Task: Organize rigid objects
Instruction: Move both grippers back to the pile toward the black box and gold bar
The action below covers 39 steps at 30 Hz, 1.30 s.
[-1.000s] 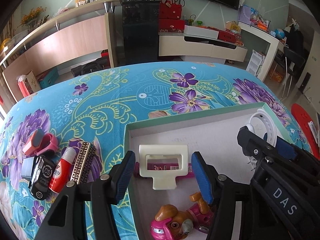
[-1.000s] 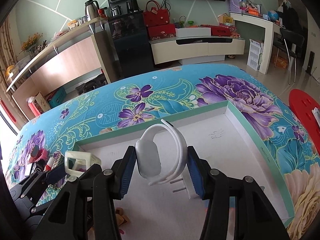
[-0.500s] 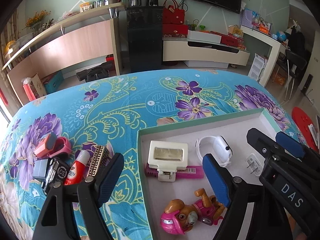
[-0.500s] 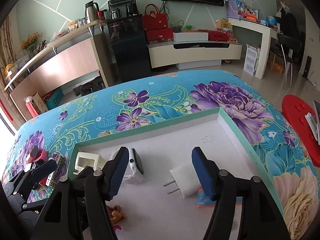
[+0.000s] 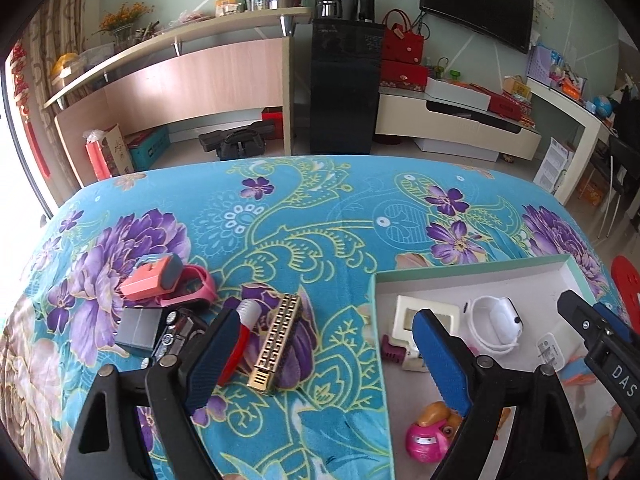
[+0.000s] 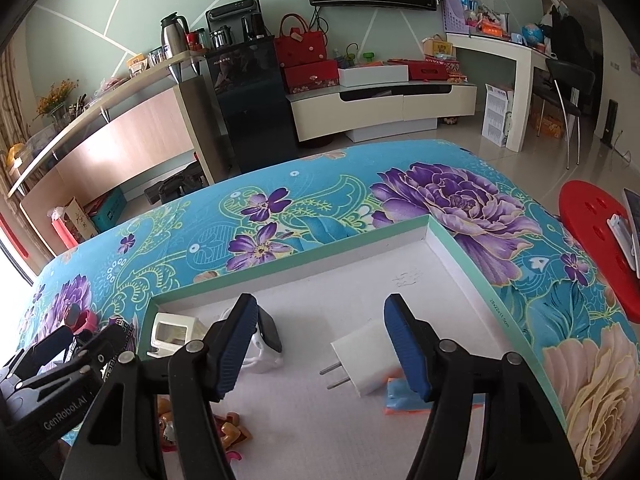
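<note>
The left gripper point(image 5: 324, 356) has nothing between its pads, and its jaws are opening wider. It hangs over the edge where the flowered cloth meets the green-rimmed tray point(image 5: 472, 270). The right gripper point(image 6: 316, 350) is also released and empty, above the tray floor.

Inside the tray lie the white watch point(image 5: 496, 322), the cream clip point(image 5: 404, 314), the white plug point(image 6: 362, 356) and the dog toy point(image 5: 428, 434). The things not yet sorted lie on the cloth at about nine to ten o'clock from the left gripper: the gold patterned bar point(image 5: 276, 344), the red-and-white tube point(image 5: 238, 344), a black toy car point(image 5: 176, 332), a grey block point(image 5: 138, 330) and the pink watch point(image 5: 168, 282).

I judge that the next pick is from this pile, and the risk is there. The tube and the bar lie just beside each other, so wide jaws can catch both, or push one against the car. The tube is round and may roll away under one pad. The right gripper stands near the plug; a careless descent can knock its prongs or shift the watch.
</note>
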Available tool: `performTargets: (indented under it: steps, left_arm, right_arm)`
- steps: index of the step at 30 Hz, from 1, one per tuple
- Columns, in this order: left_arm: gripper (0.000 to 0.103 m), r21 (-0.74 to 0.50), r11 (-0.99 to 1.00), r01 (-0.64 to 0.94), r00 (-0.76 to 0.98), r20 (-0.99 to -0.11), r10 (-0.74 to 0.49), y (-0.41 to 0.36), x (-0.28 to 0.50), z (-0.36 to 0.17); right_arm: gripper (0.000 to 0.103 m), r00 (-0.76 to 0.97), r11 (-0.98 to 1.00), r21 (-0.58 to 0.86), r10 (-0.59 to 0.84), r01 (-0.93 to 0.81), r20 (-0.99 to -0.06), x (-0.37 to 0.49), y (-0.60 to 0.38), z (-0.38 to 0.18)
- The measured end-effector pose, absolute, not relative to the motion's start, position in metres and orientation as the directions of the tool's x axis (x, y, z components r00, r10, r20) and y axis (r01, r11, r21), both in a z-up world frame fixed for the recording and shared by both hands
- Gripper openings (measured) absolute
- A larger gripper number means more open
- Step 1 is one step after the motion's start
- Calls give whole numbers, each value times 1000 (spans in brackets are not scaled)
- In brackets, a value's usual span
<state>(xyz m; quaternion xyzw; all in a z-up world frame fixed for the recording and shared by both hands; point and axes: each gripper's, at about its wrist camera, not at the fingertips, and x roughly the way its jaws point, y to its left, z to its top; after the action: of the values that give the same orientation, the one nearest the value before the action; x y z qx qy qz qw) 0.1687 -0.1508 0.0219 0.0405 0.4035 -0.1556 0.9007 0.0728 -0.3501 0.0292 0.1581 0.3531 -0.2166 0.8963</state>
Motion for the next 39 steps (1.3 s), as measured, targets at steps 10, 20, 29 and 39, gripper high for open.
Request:
performTargets:
  steps: [10, 20, 29, 39]
  left_arm:
    - [94, -70, 990, 119, 649, -750, -131, -84, 189, 20]
    - [101, -34, 999, 10, 657, -753, -33, -51, 192, 19]
    - [103, -31, 995, -92, 662, -748, 38, -13, 195, 18]
    - [103, -52, 981, -185, 649, -756, 83, 31, 194, 15]
  right_arm:
    - [67, 661, 888, 148, -204, 436, -722, 89, -327, 22]
    - [67, 680, 940, 165, -89, 299, -728, 114, -272, 20]
    - [76, 664, 964, 133, -57, 232, -746, 130, -238, 10]
    - [85, 683, 980, 134, -3, 148, -731, 144, -196, 6]
